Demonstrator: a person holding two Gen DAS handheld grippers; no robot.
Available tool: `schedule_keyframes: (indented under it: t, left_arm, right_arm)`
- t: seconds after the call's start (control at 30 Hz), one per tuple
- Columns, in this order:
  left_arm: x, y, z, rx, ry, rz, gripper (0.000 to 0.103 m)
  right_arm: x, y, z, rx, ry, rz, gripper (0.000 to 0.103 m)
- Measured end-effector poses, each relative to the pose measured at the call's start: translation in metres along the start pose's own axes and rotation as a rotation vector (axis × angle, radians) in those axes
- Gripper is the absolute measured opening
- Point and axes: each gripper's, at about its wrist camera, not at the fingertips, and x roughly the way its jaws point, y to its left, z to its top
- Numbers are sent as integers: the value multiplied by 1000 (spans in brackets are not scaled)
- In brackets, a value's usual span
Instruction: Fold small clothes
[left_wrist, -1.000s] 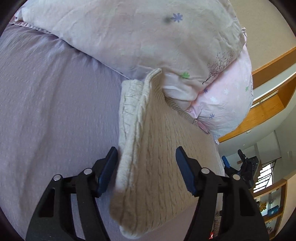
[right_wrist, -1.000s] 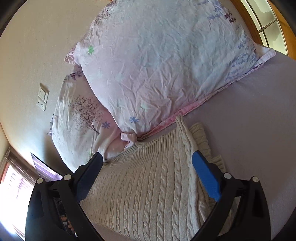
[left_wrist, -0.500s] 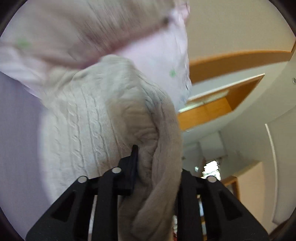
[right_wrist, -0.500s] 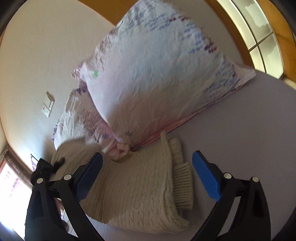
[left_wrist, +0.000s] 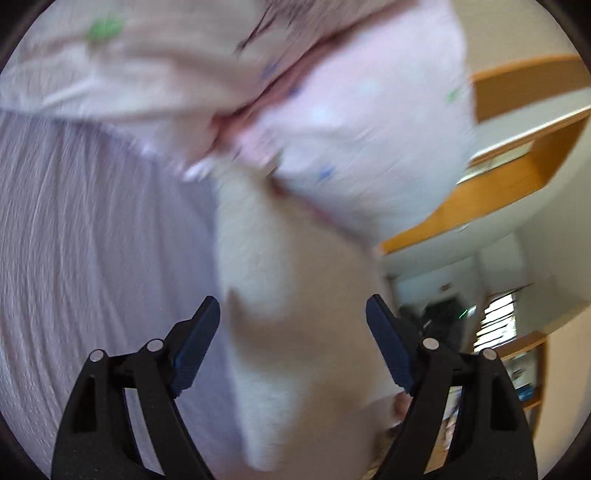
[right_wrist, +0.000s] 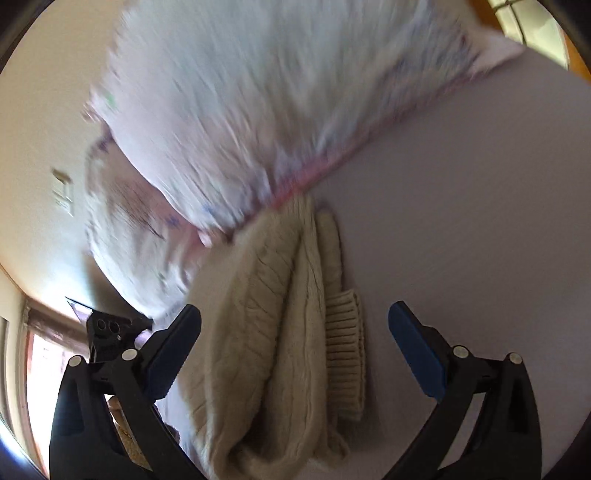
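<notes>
A cream cable-knit sweater (right_wrist: 280, 332) lies folded on the lilac bed sheet (right_wrist: 461, 192), its far end against the pillows. Its ribbed cuff (right_wrist: 343, 350) lies along its right side. In the blurred left wrist view the sweater (left_wrist: 295, 332) lies between and beyond my fingers. My left gripper (left_wrist: 291, 325) is open and holds nothing. My right gripper (right_wrist: 295, 332) is open above the sweater and holds nothing. The left gripper also shows in the right wrist view (right_wrist: 107, 328), at the left beside the sweater.
Two floral pillows (right_wrist: 258, 103) are stacked at the head of the bed, also blurred in the left wrist view (left_wrist: 351, 147). A wall with a switch plate (right_wrist: 62, 192) is behind them. Wooden trim (left_wrist: 517, 170) and a room with shelves lie beyond the bed's edge.
My left gripper was shut on a fold of the sweater half a second ago; it has let go and is open. The sweater lies doubled over. Both cameras are moving.
</notes>
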Motion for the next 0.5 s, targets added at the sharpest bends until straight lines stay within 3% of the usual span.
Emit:
schedule_keyframes:
  t: [0.17,0.2,0.23,0.27,0.3,0.33,0.37,0.43,0.5]
  left_arm:
    - [30,-2,-10,10,66,-3,81]
    - [38,-8,-15,26,63,8,81]
    - [43,-12,-18,48,55,11,81]
    - [44,-15,-19,58,49,15,81]
    - [47,-18,-22,69,42,19,81]
    - [48,-19,-24,69,40,20,70]
    - [48,-19,-25,64,33,23,51]
    - [31,-11,-22,71,24,-24,42]
    - [3,-13,-32,130,4,-11,41]
  right_arm:
    - [15,10,-3,-22,32,9,102]
    - [15,13,-6,-41,20,-13,97]
    - [17,14,-7,-51,25,-25,76]
    - [23,14,-11,-49,48,-26,61]
    - [22,14,-14,-46,30,-24,56]
    - [22,16,-18,-51,16,-14,46]
    - [21,21,-23,-50,4,-4,45]
    - [18,32,-31,-65,-3,21,40]
    - [23,54,-43,-109,18,82,39]
